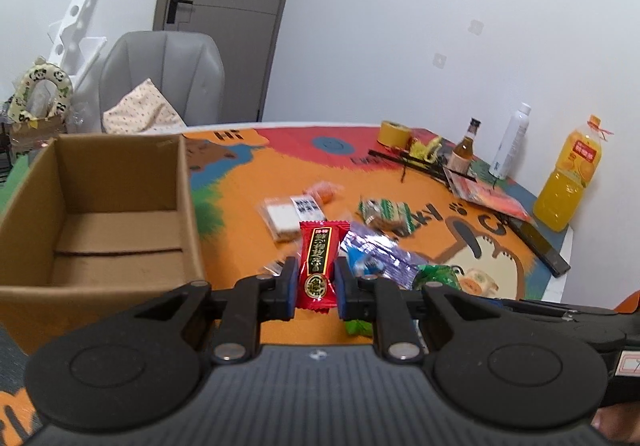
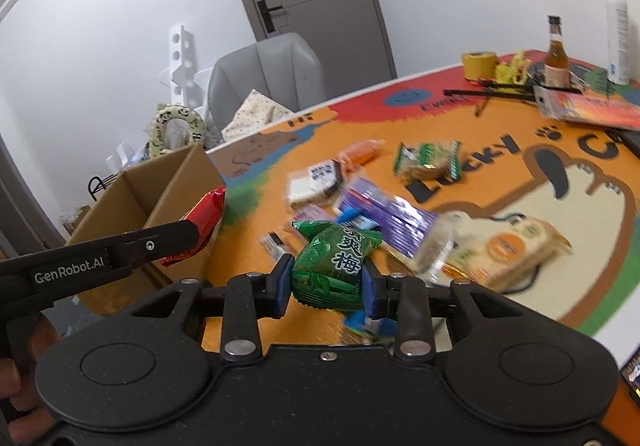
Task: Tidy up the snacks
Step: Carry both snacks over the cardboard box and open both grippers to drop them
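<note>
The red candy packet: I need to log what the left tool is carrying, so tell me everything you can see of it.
The red candy packet is a glossy, foil-like pillow wrapper with crimped, serrated ends, a black panel of gold characters and a round gold emblem near its lower end. It stands roughly upright, pinched at the sides between the blue-padded jaws of the left gripper, off the table. It is held just right of the open cardboard box, not yet inside it. Nothing else touches it.

Cardboard box (image 1: 100, 213) left of scattered snack packets (image 1: 372, 250) on table (image 1: 400, 185), bottles (image 1: 464, 149) behind.

Bright even indoor light, soft shadows, strong fisheye bending at edges, motion blur on tabletop snacks (image 2: 404, 221)
</note>
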Action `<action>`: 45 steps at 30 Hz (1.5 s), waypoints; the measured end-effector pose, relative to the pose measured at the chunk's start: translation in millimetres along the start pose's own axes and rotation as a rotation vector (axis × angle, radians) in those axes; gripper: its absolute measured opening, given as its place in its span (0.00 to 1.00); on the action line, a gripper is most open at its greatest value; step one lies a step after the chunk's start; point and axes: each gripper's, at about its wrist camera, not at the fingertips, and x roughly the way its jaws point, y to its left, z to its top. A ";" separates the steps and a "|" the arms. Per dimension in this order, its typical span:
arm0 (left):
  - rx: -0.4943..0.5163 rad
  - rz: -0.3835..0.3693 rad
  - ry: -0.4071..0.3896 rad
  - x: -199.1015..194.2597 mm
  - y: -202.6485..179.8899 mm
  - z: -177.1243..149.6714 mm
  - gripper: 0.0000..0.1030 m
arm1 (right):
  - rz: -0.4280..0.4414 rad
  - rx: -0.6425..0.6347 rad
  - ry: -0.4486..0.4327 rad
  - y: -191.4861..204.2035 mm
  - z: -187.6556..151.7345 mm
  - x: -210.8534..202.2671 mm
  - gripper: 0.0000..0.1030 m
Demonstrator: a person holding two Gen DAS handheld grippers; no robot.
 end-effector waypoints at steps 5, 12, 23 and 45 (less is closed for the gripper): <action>-0.013 0.028 -0.031 -9.7 13.8 12.4 0.17 | 0.035 -0.024 -0.011 18.4 11.8 9.5 0.32; -0.051 0.085 -0.073 -21.5 42.1 27.9 0.17 | 0.098 -0.069 -0.020 48.0 23.3 23.3 0.32; -0.109 0.184 -0.087 -39.7 92.5 34.2 0.17 | 0.177 -0.116 -0.012 92.8 33.4 43.5 0.31; -0.228 0.252 -0.062 -53.2 149.5 33.7 0.24 | 0.246 -0.189 0.008 151.5 36.3 64.1 0.31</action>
